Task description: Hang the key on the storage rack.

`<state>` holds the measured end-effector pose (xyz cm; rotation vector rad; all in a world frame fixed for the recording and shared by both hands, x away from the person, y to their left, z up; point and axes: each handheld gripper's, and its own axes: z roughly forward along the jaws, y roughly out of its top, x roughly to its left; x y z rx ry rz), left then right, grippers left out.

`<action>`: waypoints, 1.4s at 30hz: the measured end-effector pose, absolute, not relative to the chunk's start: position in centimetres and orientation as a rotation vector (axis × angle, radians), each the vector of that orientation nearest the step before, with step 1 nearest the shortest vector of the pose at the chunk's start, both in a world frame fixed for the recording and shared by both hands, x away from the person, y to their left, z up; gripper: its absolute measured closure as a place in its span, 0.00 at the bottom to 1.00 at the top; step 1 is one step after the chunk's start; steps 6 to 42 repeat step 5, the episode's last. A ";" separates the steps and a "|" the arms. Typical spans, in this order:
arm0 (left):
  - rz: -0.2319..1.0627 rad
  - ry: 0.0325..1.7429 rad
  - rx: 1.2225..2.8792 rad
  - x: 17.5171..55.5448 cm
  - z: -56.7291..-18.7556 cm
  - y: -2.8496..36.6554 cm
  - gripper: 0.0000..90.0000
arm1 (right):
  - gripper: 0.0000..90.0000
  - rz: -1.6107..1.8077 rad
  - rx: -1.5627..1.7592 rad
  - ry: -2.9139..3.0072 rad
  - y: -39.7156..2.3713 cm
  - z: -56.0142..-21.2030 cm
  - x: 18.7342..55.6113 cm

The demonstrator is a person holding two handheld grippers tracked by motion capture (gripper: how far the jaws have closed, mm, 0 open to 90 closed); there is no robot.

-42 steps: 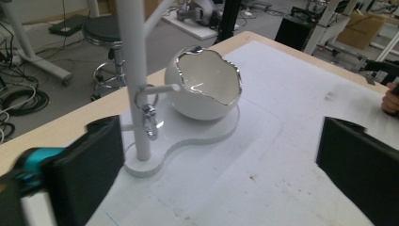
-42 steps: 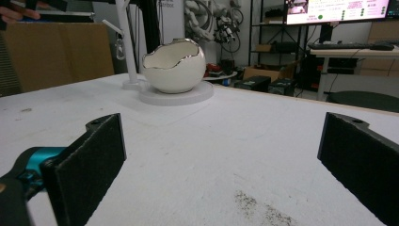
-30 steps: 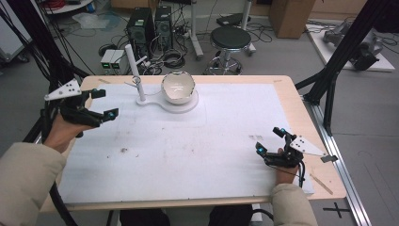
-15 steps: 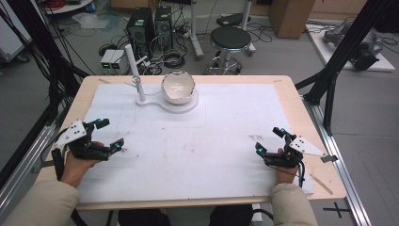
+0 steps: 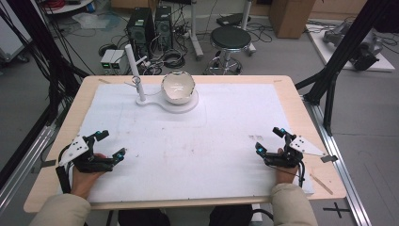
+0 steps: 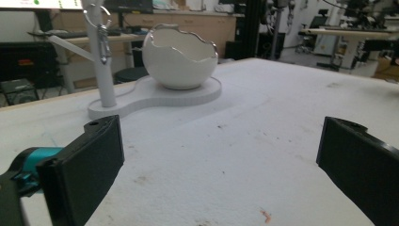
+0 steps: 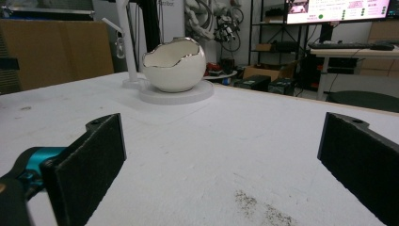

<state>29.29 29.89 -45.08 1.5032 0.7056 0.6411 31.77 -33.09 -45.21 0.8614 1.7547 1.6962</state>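
While both hands are resting low on the counter (image 5: 301, 101), the left gripper (image 5: 109, 145) is sitting near the front left corner, jaws spread wide and holding nothing. Right gripper (image 5: 269, 140) is lying near the front right corner, jaws likewise wide apart, empty. Both are pointing toward the far edge. White eggshell-shaped bowl (image 5: 178, 87) with a jagged silver rim is standing upright on a flat white base (image 5: 157, 100) close to the far edge, left of centre, well apart from both grippers. White post (image 5: 134, 70) is rising from the same base just beside the bowl; a small metal ring (image 6: 104, 35) is hanging on it. Left gripper view is showing the bowl ahead between its jaws, interior looking empty as far as visible. White mat (image 5: 226, 136) covering the counter is showing faint smudges and dark specks.
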 end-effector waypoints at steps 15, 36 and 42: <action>0.724 0.705 1.425 28.5 -45.3 30.0 0.02 | 0.01 1.692 0.857 1.751 -33.0 -45.2 31.8; 0.724 0.705 1.425 28.5 -45.3 30.0 0.02 | 0.01 1.692 0.857 1.751 -33.0 -45.2 31.8; 0.724 0.705 1.425 28.5 -45.3 30.0 0.02 | 0.01 1.692 0.857 1.751 -33.0 -45.2 31.8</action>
